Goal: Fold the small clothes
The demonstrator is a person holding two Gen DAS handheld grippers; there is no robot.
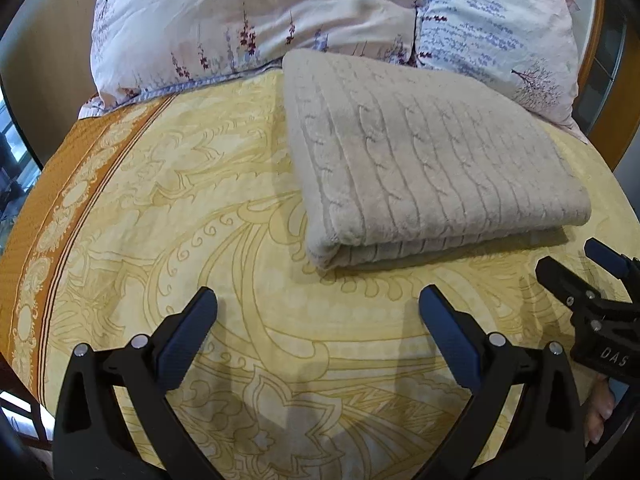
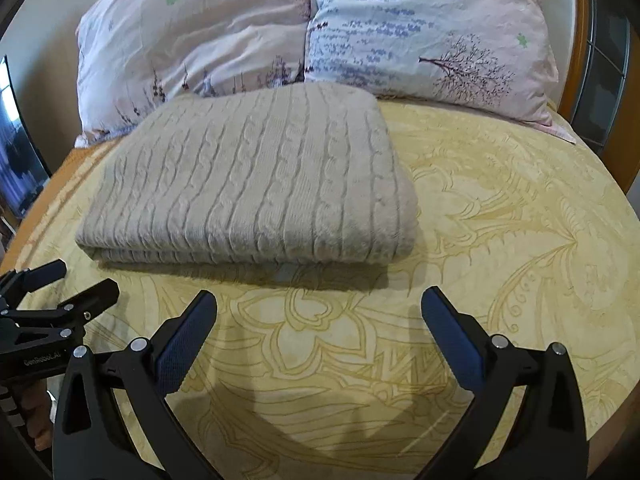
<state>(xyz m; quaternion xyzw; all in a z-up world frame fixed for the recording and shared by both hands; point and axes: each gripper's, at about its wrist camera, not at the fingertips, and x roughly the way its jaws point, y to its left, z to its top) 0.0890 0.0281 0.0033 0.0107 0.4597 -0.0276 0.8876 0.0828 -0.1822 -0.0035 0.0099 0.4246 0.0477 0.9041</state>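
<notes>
Bedspread [image 2: 500, 208]; folded sweater [image 2: 256, 184] lengthwise toward pillows [image 2: 360, 28]

left wrist: low, near bed [image 1: 240, 208], facing pillows [image 1: 240, 12] | right wrist: likewise, seemingly rightward | shared: sweater [image 1: 420, 152]

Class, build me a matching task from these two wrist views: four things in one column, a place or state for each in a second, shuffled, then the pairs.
1 knit garment
2 pillows
3 left gripper
4 bedspread

a open, holding nothing
b folded, beige
c yellow, patterned
d behind the garment

Pairs: 1-b, 2-d, 3-a, 4-c
</notes>
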